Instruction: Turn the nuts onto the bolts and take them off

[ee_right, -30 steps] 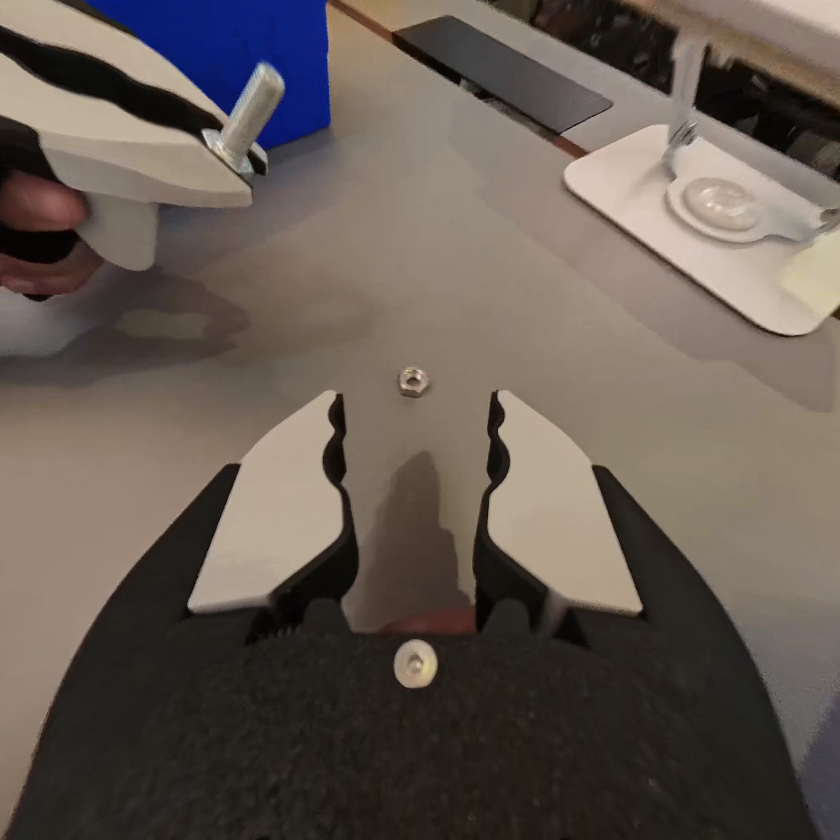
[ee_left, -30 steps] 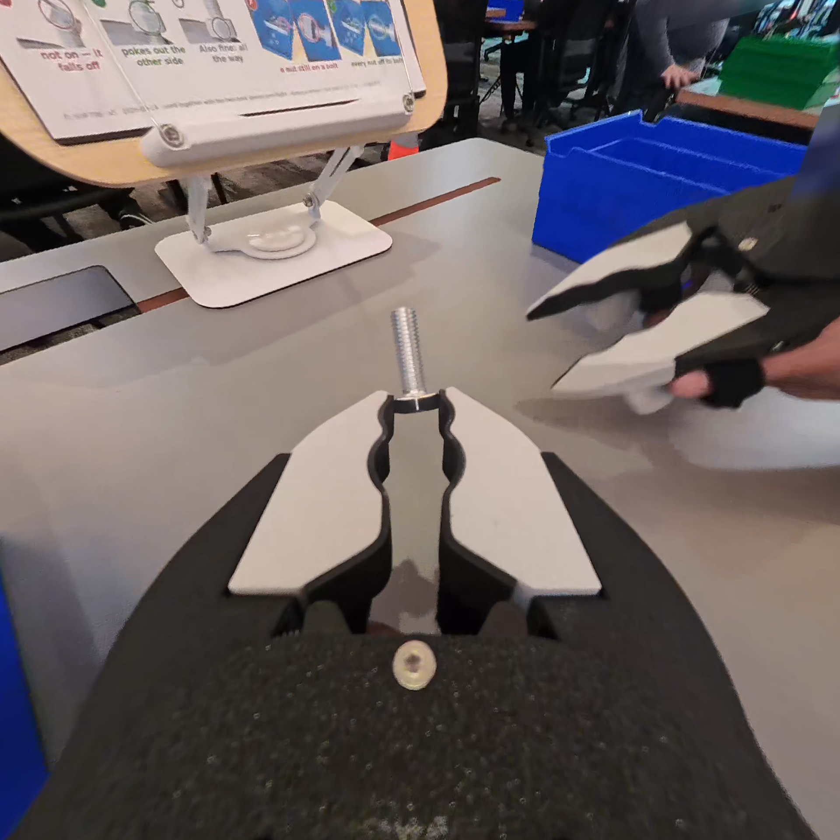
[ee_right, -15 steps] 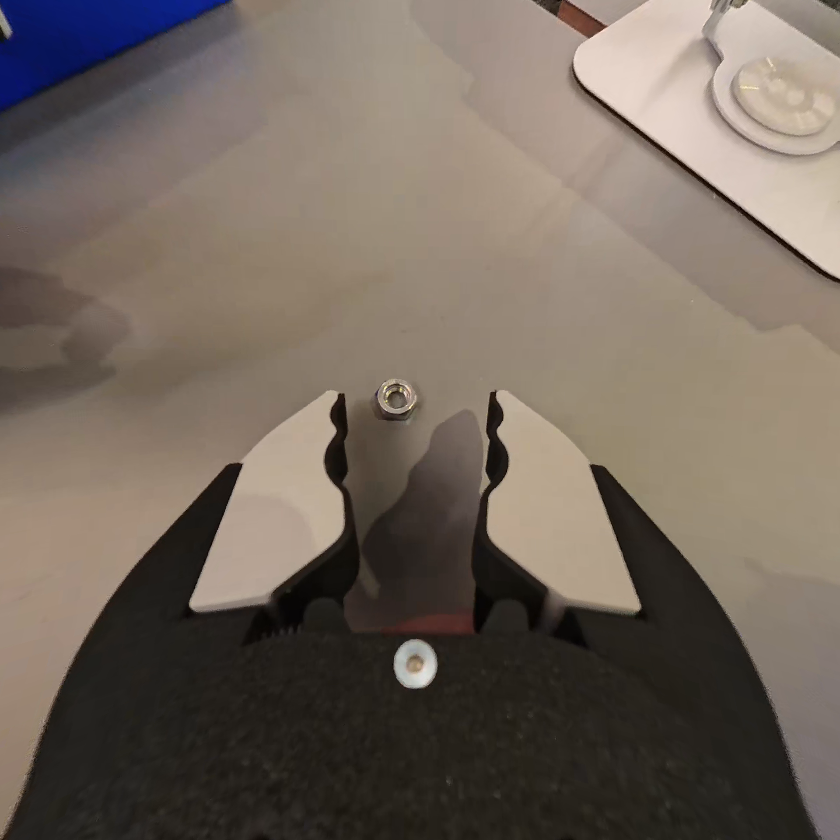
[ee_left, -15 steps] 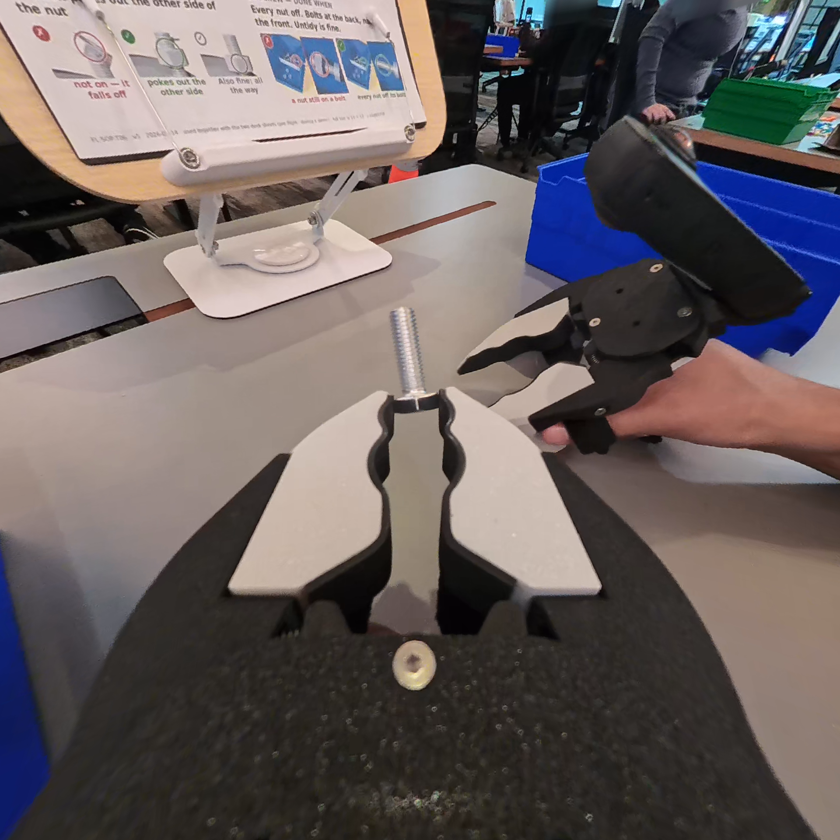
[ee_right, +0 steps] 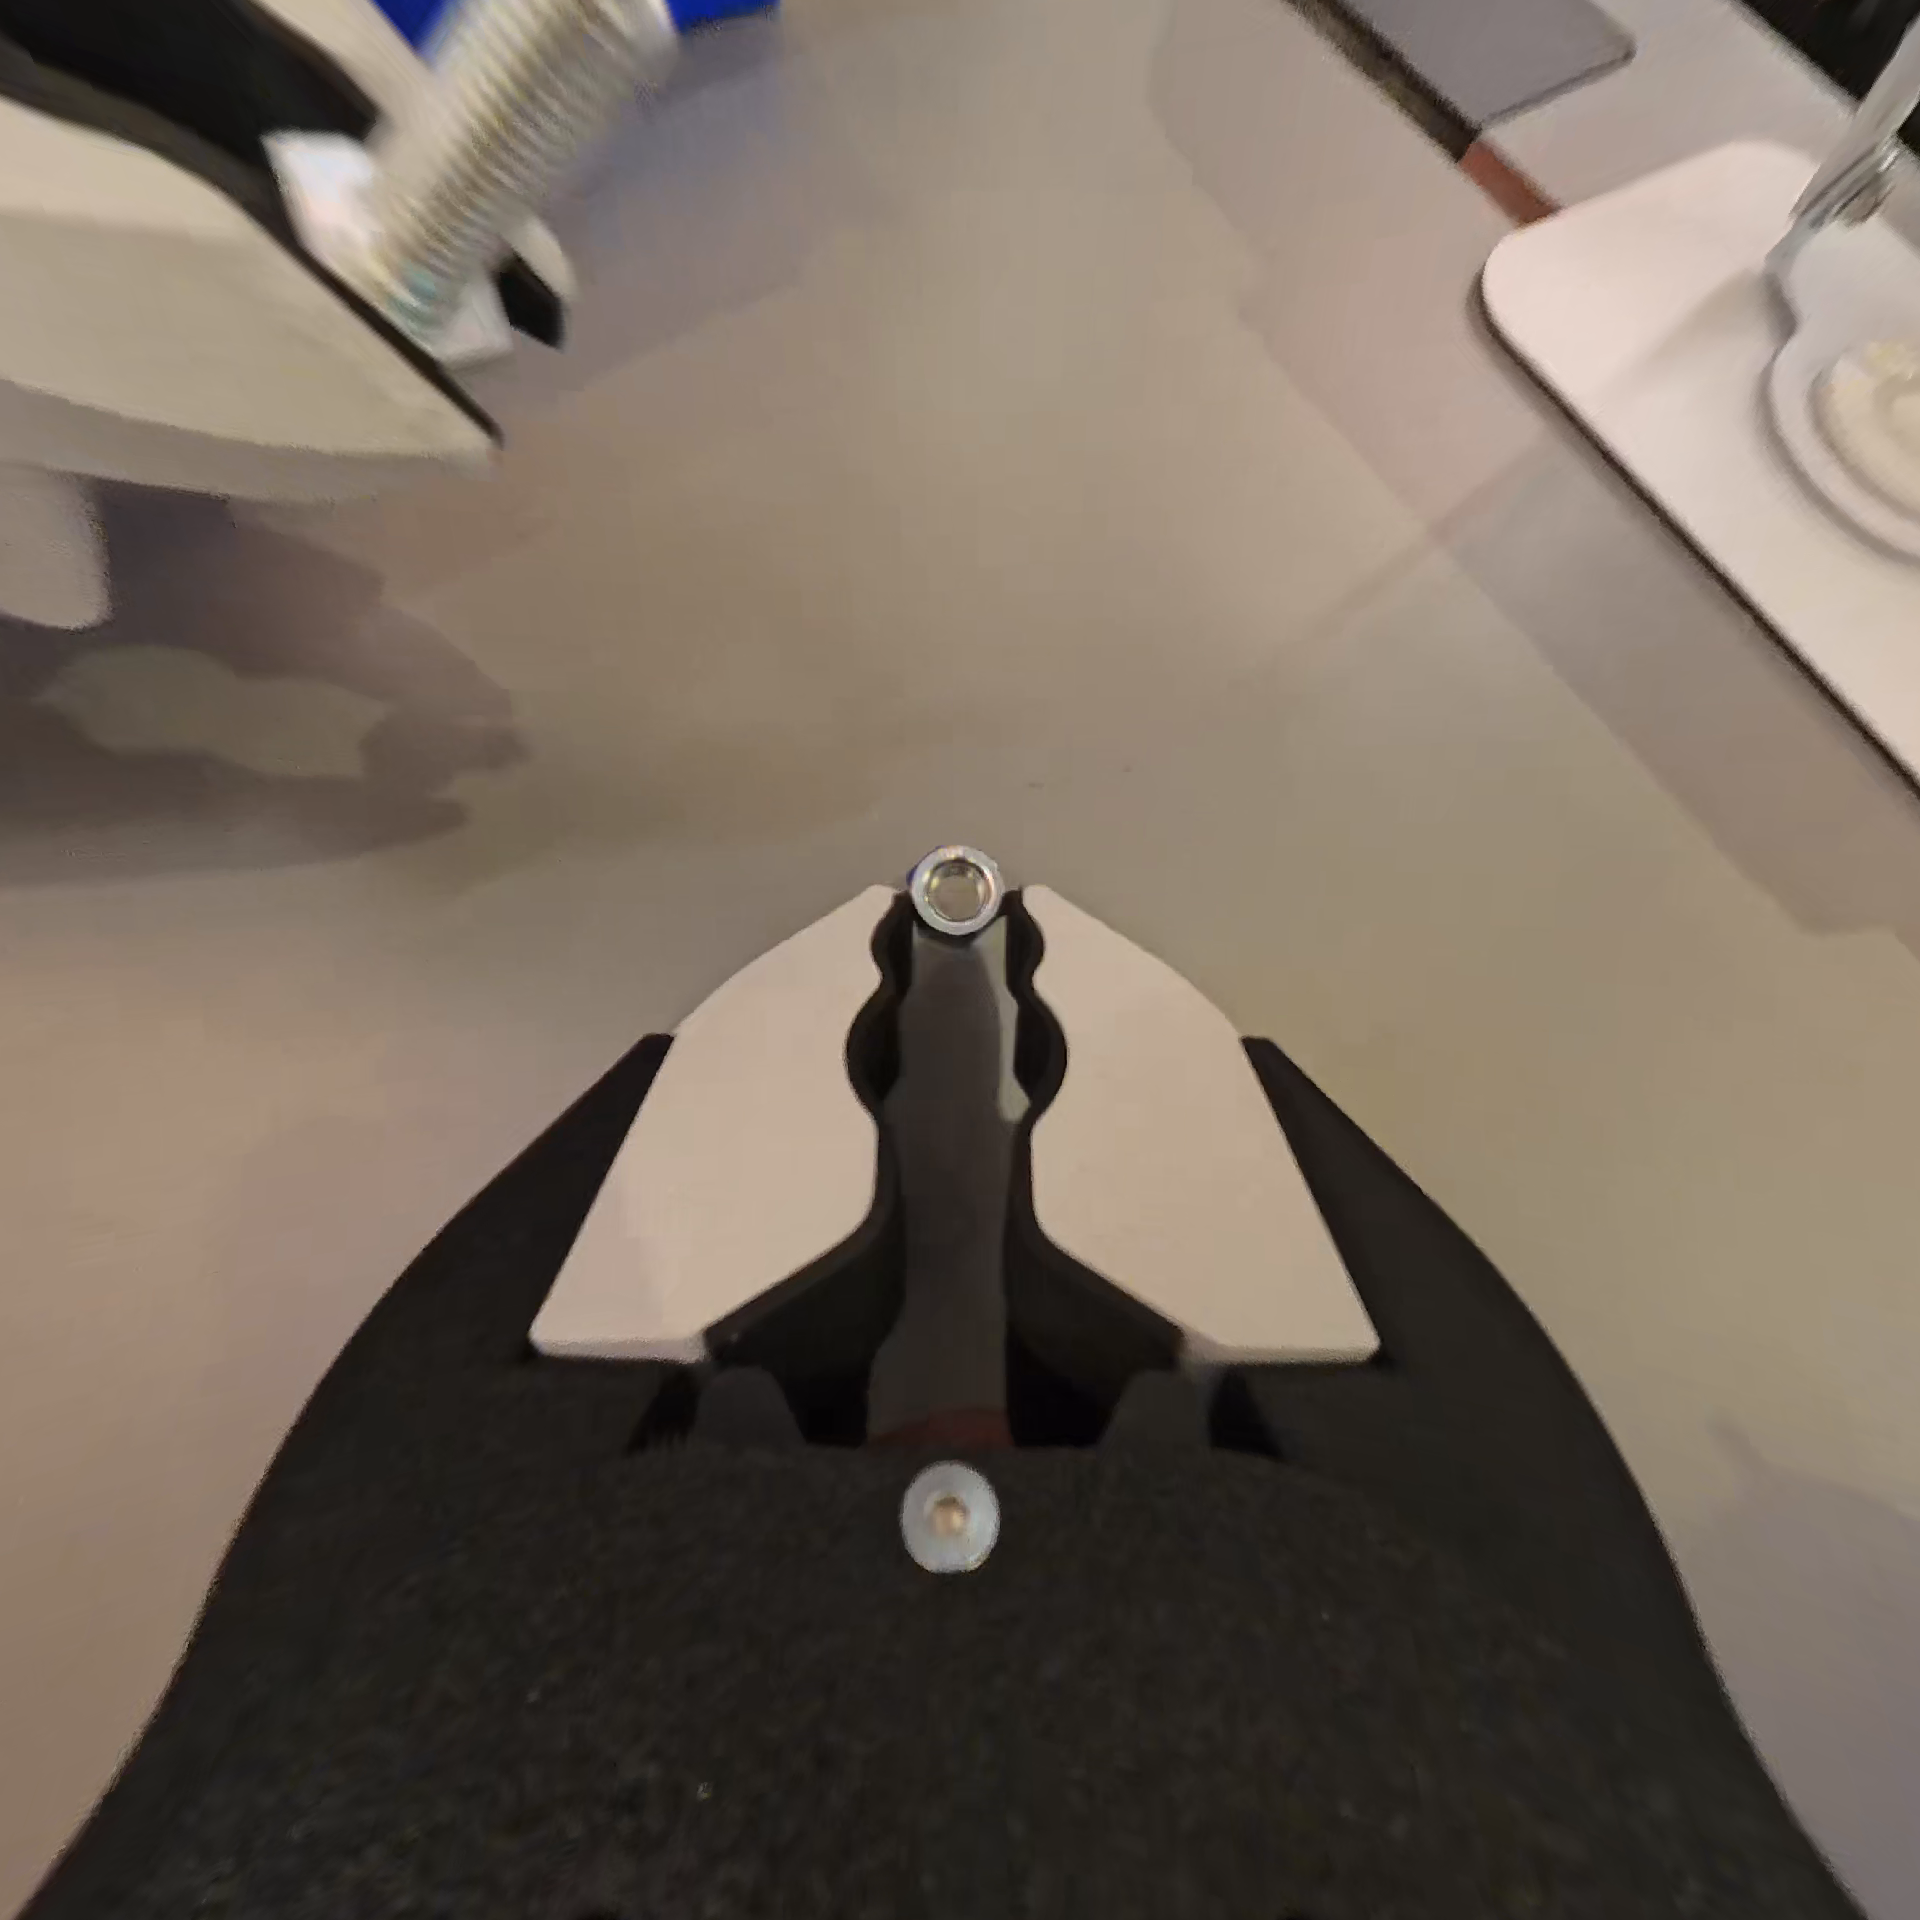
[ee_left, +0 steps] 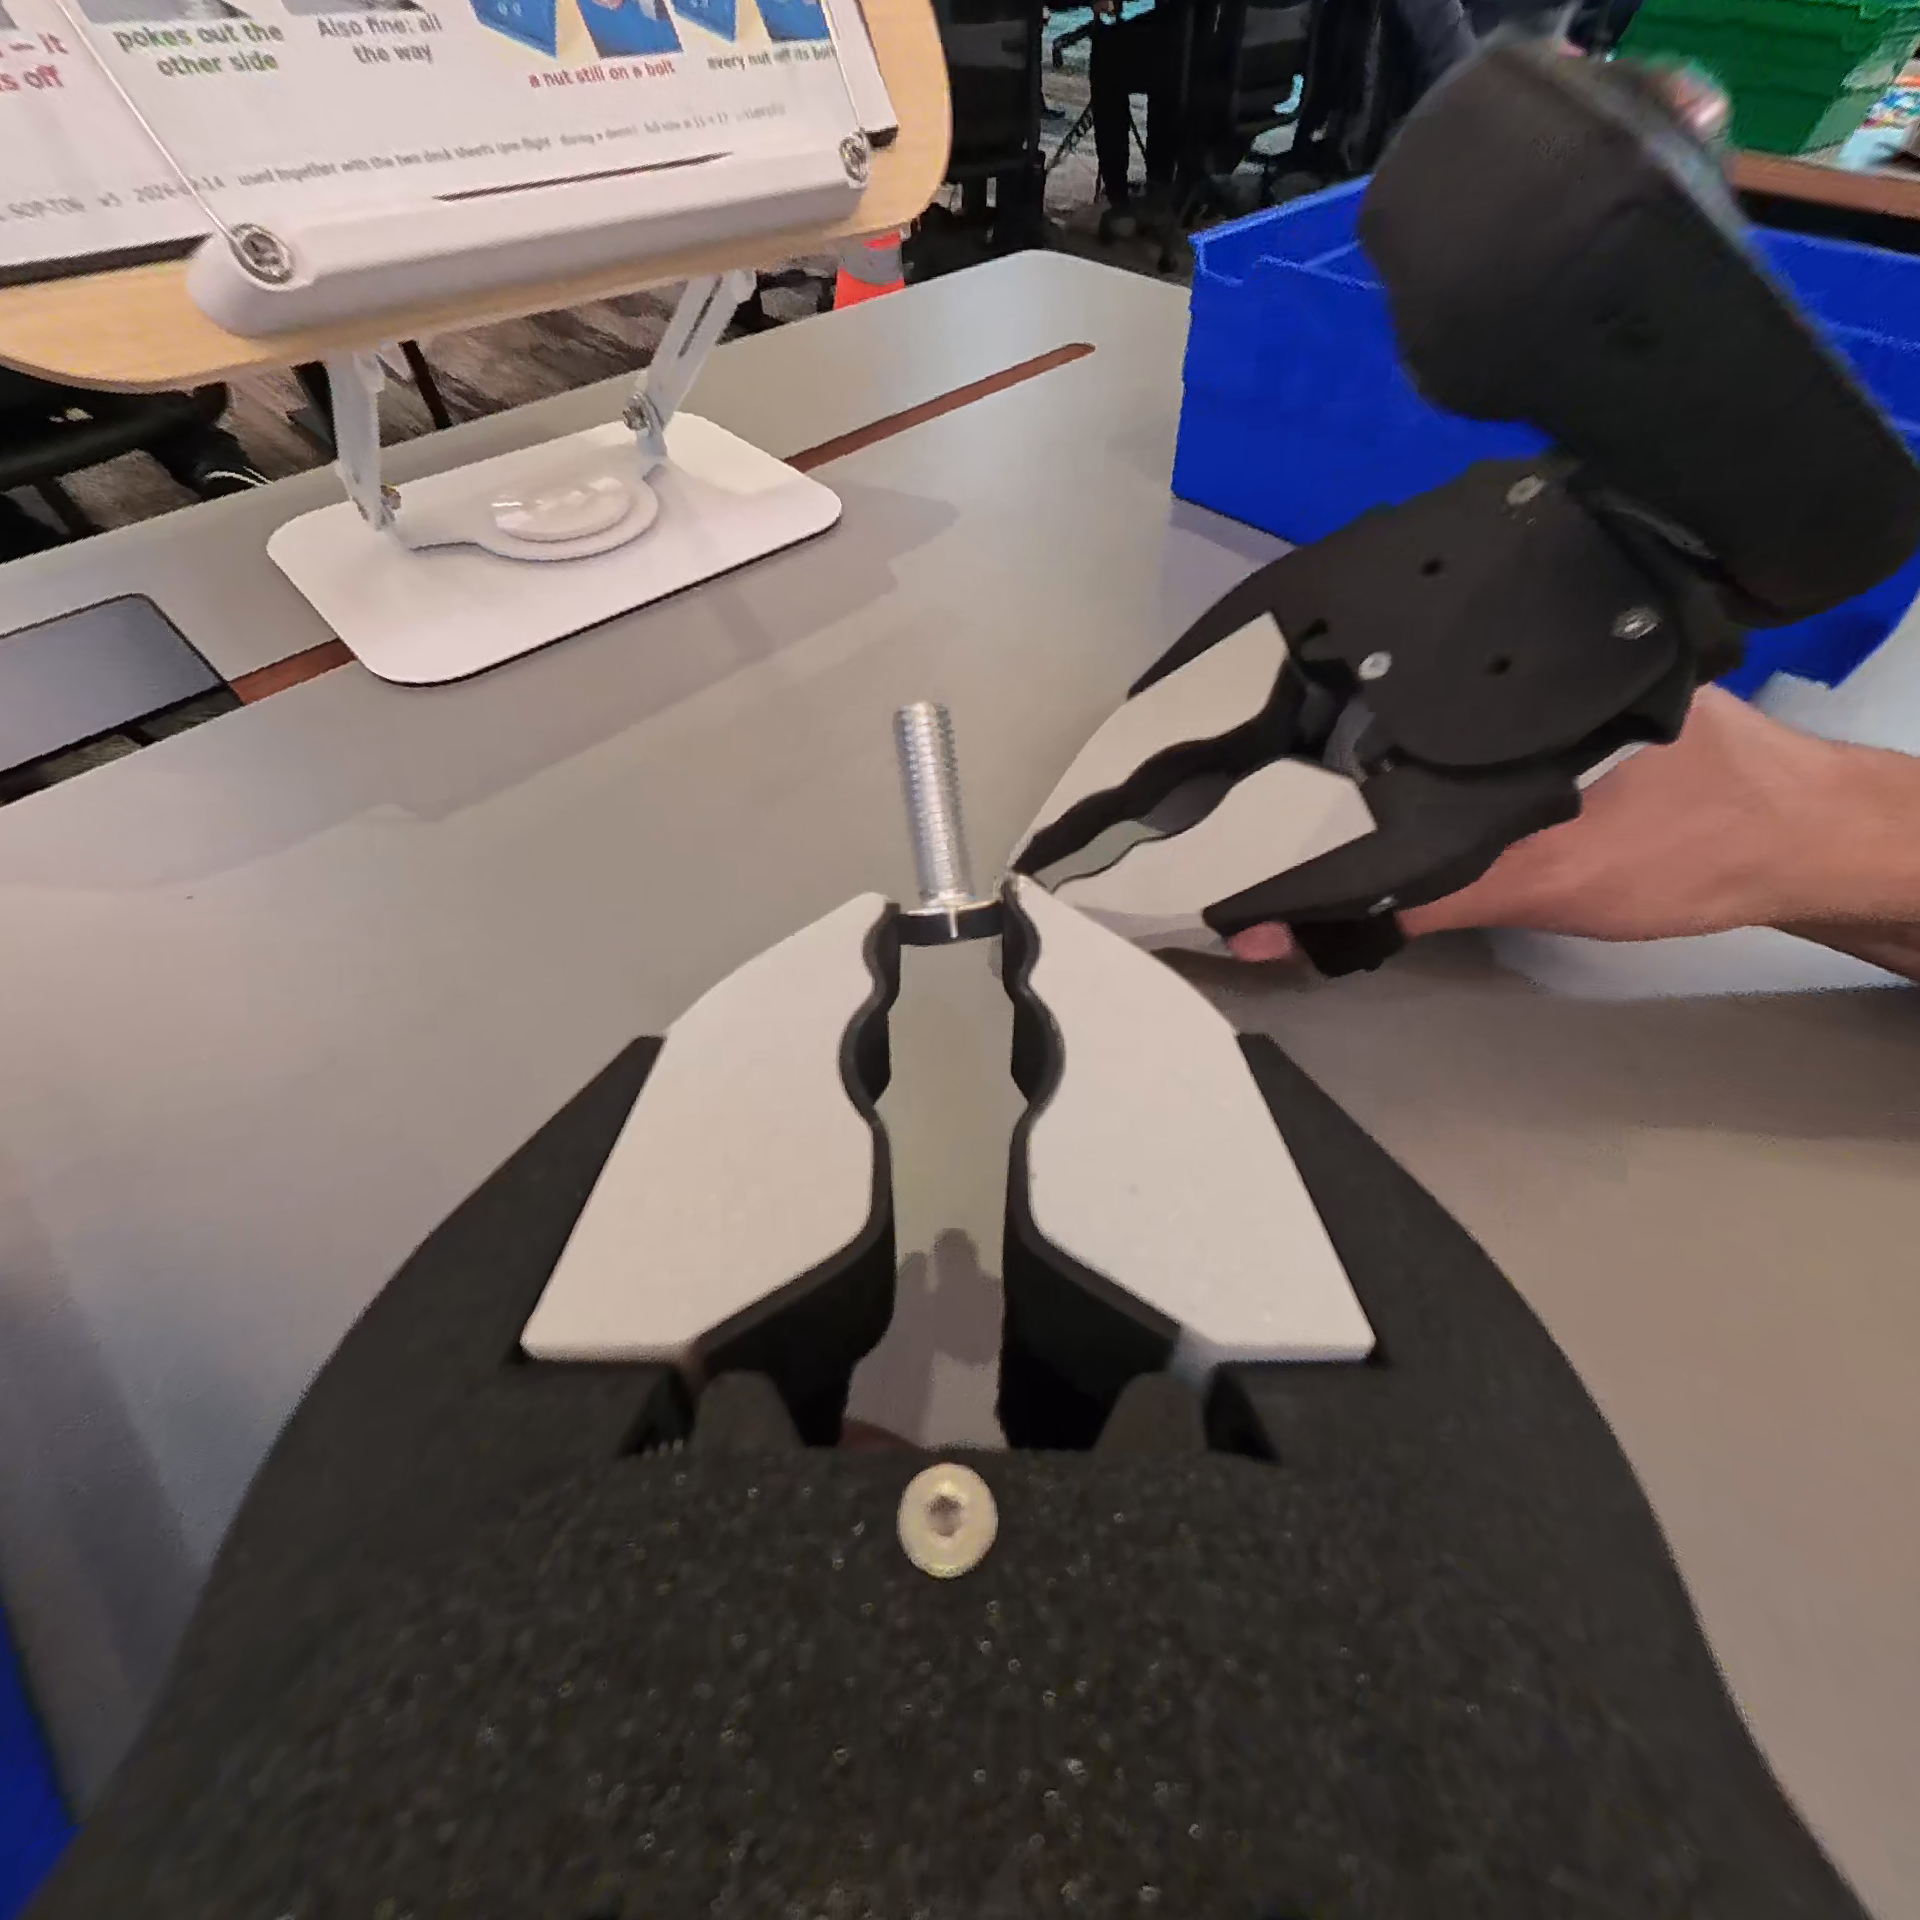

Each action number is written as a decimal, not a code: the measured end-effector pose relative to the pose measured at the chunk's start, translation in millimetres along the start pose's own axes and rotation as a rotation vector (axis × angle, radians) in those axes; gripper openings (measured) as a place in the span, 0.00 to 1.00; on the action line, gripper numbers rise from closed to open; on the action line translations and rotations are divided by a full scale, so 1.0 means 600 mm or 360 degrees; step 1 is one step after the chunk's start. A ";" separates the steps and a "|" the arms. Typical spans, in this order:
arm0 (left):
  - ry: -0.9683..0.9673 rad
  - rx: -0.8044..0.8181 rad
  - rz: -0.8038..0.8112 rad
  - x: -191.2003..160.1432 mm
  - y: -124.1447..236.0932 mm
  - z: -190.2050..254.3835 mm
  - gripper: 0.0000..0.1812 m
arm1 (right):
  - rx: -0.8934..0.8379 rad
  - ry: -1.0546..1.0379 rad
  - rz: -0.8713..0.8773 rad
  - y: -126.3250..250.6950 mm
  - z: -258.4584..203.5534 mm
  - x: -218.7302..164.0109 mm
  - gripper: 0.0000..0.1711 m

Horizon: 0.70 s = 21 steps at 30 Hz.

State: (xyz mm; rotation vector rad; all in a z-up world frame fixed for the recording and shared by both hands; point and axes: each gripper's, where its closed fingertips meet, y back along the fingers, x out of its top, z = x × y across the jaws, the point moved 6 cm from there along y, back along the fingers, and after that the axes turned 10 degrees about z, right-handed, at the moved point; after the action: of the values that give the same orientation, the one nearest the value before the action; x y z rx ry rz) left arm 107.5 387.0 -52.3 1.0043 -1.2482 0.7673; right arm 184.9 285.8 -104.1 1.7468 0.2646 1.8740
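My left gripper [ee_left: 951, 925] is shut on the head of a silver bolt [ee_left: 932, 805], whose threaded shank stands up above the fingertips. My right gripper [ee_right: 958, 902] is shut on a small silver nut [ee_right: 957, 898], pinched at the fingertips just above the grey table. In the left wrist view the right gripper [ee_left: 1023, 868] comes in from the right, its tips close beside the bolt head. In the right wrist view the left gripper [ee_right: 457, 317] and the blurred bolt [ee_right: 509, 135] show at the upper left.
A white stand [ee_left: 551, 540] carrying a wooden board with instruction sheets stands at the back of the grey table [ee_left: 416, 935]. A blue bin [ee_left: 1299, 374] sits at the back right. A person's hand [ee_left: 1662, 842] holds the right gripper. A dark panel [ee_left: 94, 675] is set in the table at the left. The tips of one gripper are about 9 cm away from the tips of the other.
My right gripper has closed on the nut that lay on the table before its open fingers. It now sits close to the left gripper, which still holds the bolt.
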 end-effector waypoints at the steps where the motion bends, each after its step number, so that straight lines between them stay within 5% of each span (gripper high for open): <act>1: -0.0005 -0.0023 -0.0012 -0.001 -0.001 0.002 0.10 | -0.0001 0.0030 0.0042 0.010 -0.001 0.003 0.10; 6: 0.0009 -0.0325 0.0018 0.003 0.000 0.035 0.10 | 0.0138 0.0191 0.0456 0.124 -0.011 0.029 0.10; 10: 0.0000 -0.0825 0.0115 0.017 0.014 0.103 0.10 | 0.0622 0.0070 0.0793 0.205 -0.016 0.032 0.10; 14: -0.0039 -0.0960 0.0037 0.005 0.014 0.129 0.10 | 0.0977 -0.0092 0.0957 0.235 -0.020 0.033 0.10; 21: -0.0104 -0.1064 -0.0010 -0.004 0.010 0.156 0.10 | 0.1083 -0.0057 0.0873 0.216 -0.053 0.033 0.10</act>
State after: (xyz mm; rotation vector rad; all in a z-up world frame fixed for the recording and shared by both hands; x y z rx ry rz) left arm 64.7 303.7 -51.4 0.4849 -1.4210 0.2685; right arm 120.6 196.7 -26.4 2.4995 0.4924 2.3019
